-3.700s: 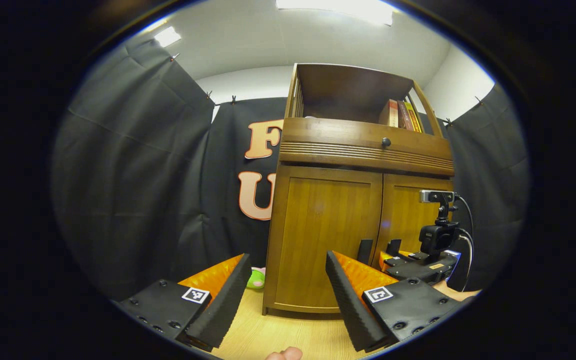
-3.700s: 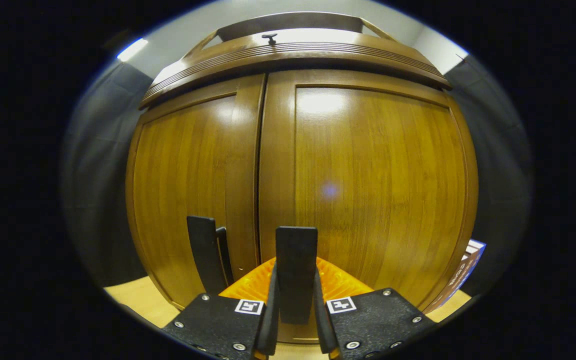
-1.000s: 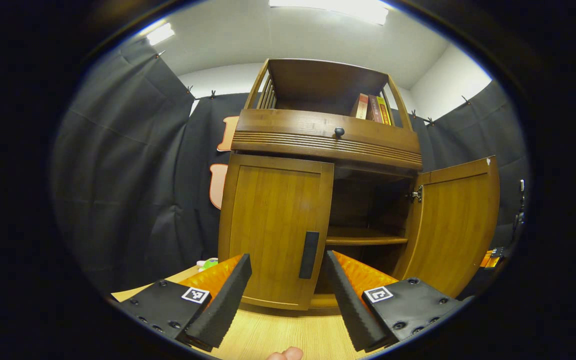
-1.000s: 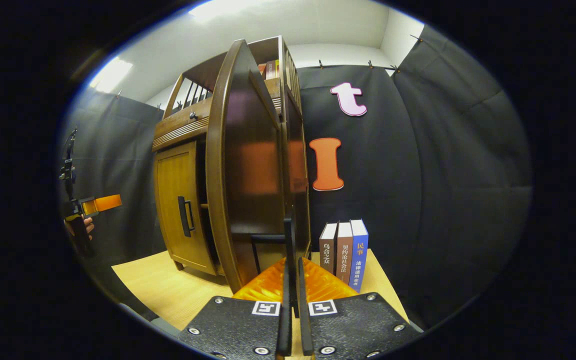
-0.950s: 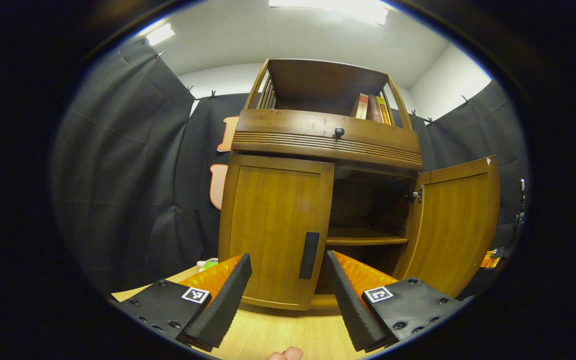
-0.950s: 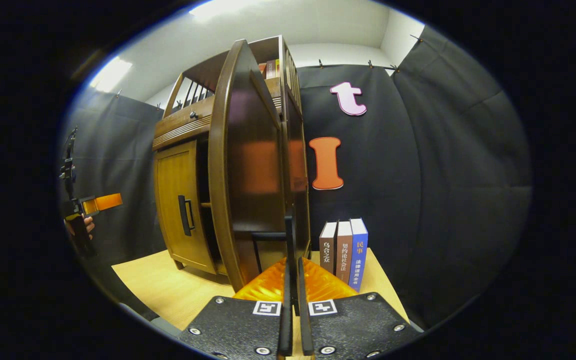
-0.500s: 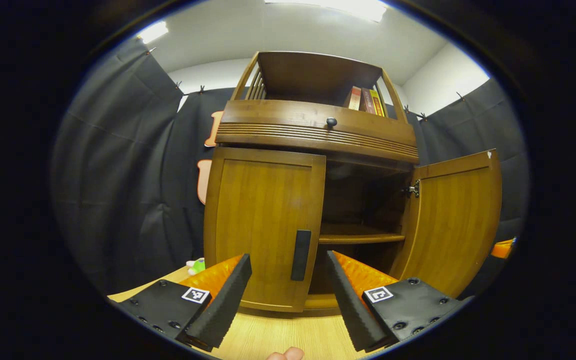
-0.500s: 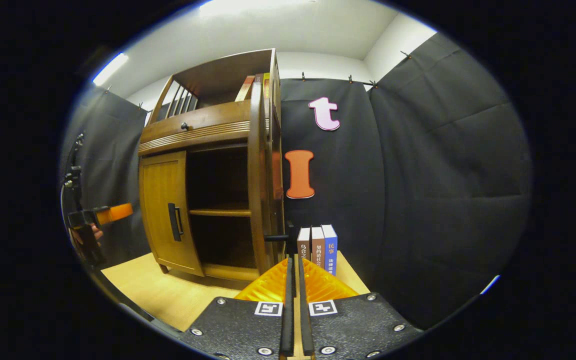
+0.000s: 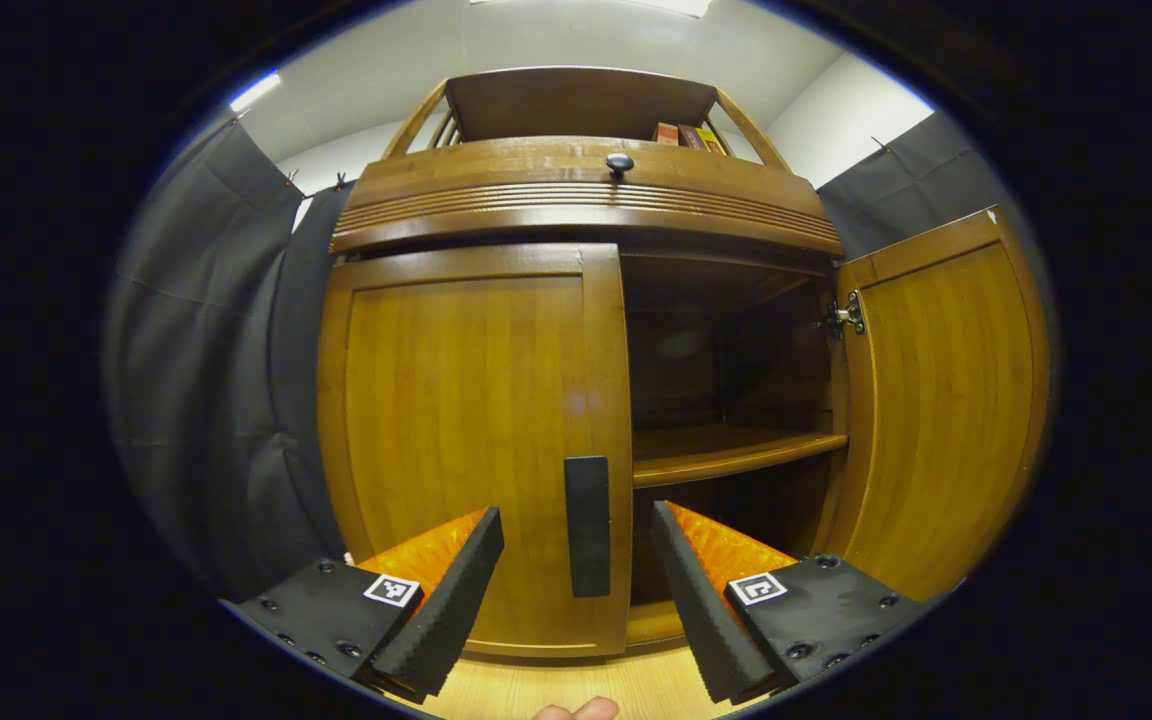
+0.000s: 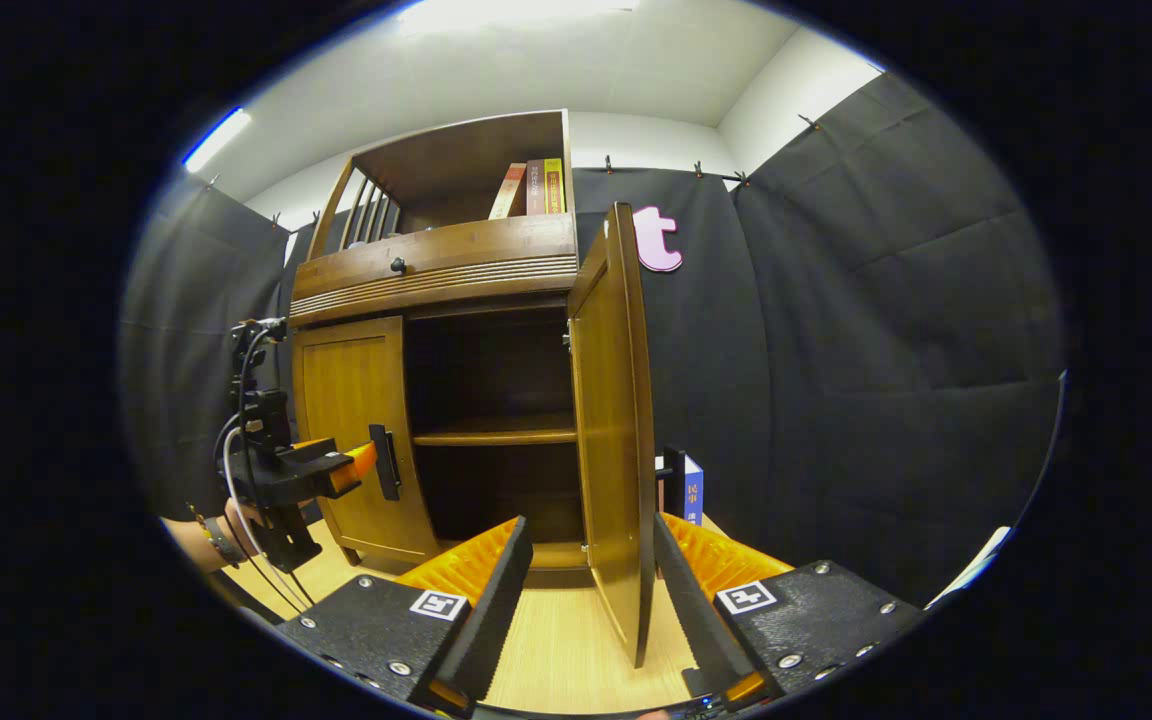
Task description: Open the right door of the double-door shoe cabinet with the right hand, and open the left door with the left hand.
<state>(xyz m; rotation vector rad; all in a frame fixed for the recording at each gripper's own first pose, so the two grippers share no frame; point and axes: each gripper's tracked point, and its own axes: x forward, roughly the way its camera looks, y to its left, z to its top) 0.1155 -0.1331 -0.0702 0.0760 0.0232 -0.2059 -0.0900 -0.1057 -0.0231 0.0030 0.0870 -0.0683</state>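
The wooden shoe cabinet [image 9: 576, 190] stands close ahead in the left gripper view. Its left door [image 9: 466, 420] is closed, and the door's black handle [image 9: 587, 525] lies between the spread fingers of my open left gripper [image 9: 576, 515]; neither finger presses on it. The right door [image 9: 941, 400] is swung wide, showing an inner shelf [image 9: 736, 455]. In the right gripper view my right gripper [image 10: 591, 522] is open, with the edge of the open right door [image 10: 621, 440] standing between its fingers. The left gripper [image 10: 336, 470], held by a hand, sits by the left door handle [image 10: 383, 462].
A drawer with a round knob [image 9: 619, 162] runs above the doors. Books [image 10: 531, 188] stand on the top shelf, and more books [image 10: 688, 490] stand on the floor to the right of the cabinet. Light wooden floor [image 10: 546, 640] lies in front. Black cloth walls surround the booth.
The right gripper has opened, let go of the right door's handle and drawn back, leaving that door wide. The left gripper has moved in close to the left door's handle.
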